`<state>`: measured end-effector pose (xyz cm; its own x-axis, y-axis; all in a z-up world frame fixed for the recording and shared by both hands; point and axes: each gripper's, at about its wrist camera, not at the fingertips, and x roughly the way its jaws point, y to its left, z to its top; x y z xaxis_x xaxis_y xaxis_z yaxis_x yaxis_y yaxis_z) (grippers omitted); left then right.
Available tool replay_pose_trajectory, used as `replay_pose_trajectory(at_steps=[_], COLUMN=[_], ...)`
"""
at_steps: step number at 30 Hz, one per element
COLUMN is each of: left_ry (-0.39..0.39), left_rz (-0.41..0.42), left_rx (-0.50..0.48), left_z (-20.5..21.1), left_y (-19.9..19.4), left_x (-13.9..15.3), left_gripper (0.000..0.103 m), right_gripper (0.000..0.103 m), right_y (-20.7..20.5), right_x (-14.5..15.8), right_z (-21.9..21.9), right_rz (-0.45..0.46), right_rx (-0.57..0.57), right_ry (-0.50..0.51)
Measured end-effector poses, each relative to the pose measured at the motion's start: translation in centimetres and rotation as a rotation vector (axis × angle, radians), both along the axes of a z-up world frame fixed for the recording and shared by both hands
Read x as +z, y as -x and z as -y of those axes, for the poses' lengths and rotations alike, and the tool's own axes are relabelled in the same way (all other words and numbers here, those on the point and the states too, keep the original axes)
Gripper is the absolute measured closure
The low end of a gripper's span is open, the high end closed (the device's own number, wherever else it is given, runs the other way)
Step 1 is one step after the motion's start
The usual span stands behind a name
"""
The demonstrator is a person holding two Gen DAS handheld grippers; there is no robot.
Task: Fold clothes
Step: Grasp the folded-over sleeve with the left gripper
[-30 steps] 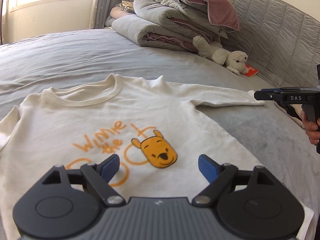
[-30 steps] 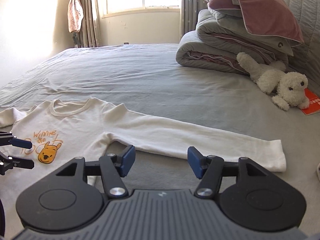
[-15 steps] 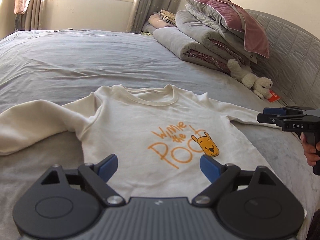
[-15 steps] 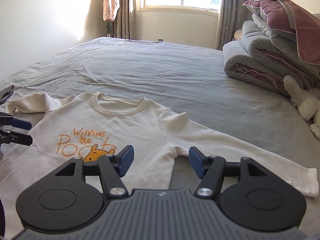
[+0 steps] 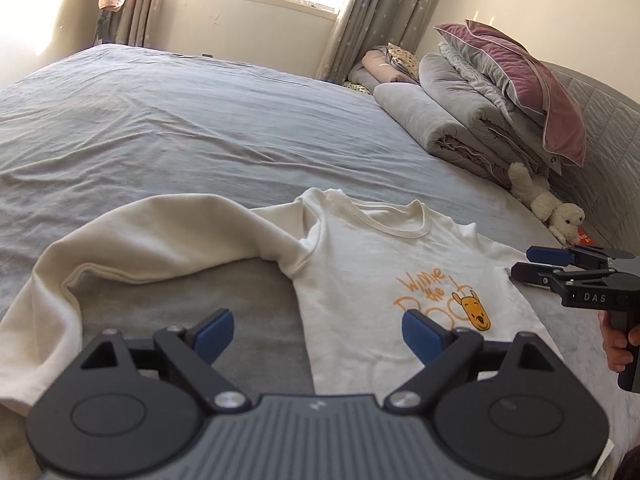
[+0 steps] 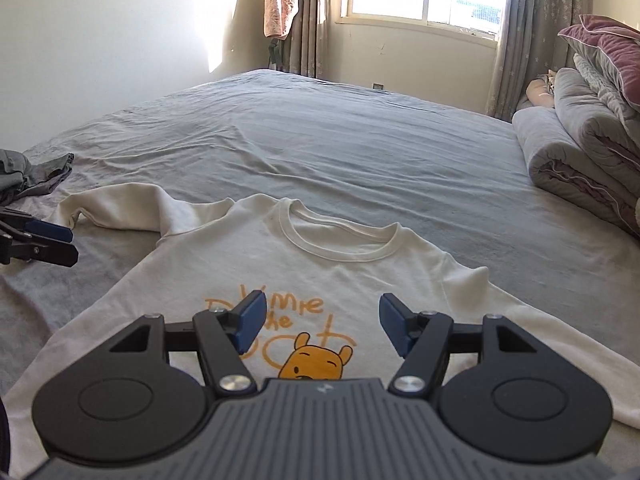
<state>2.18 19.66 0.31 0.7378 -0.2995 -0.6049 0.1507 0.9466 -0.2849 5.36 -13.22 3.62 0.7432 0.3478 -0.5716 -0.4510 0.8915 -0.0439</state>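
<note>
Shirt: a cream long-sleeved shirt (image 6: 320, 264) lies face up on the grey bed (image 6: 340, 140), collar towards the window, orange bear print on the chest; no fold is made yet.
Left sleeve: the left sleeve (image 5: 132, 240) curls in a loop back towards the hem instead of lying straight, with a ridge of doubled cloth along it.
Right sleeve: the right sleeve (image 6: 560, 332) runs out fairly straight to the side.
Left gripper: the left gripper (image 5: 316, 330) hangs above the gap between the body and the looped sleeve, jaws spread wide, nothing between them.
Right gripper: the right gripper (image 6: 318, 322) hangs over the chest print, jaws partly spread and empty; a hand (image 5: 618, 344) shows on its handle in the left view.
Risk, sleeve: if the left sleeve is pinched at the ridge, both layers likely come up together and the loop gets folded in as a lump.
Risk, grab depth: the bed sheet is soft and wrinkled, so a low pinch may catch sheet along with shirt and drag it.
Risk, single layer: a shallow pinch on the chest may lift only the front layer, leaving the back behind and twisting the fold.
Risk, uneven pull: one gripper pulling ahead of the other would probably skew the shirt on the smooth sheet.
Nearby: a dark garment (image 6: 32, 172) sits at the bed's left edge, and folded quilts (image 5: 472, 120) and a plush toy (image 5: 548, 204) lie well apart to the right; neither looks in the way.
</note>
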Motion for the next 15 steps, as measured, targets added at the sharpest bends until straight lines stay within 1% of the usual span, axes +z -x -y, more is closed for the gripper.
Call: replay_pose_trajectory(at_steps=[4,12,15], left_ry=[-0.002,-0.001,-0.022], left_rz=[-0.024,-0.107,-0.134], left_rx=[0.032,0.126,0.164], left_z=[-1.5,-5.1,-6.5], left_y=[0.2,-0.1,-0.4], left_x=[0.0,-0.6,-0.3], left_gripper=[0.011,0.011,0.011], right_gripper=[0.036,0.035,0.035], right_y=[-0.2,-0.6,-1.0], right_x=[0.1,-0.2,-0.5], right_z=[-2.2,-6.0,-7.2], right_rz=[-0.003,-0.018,-0.023], right_rx=[0.031,0.08,0.095], right_ry=[-0.001,0.02,0.03])
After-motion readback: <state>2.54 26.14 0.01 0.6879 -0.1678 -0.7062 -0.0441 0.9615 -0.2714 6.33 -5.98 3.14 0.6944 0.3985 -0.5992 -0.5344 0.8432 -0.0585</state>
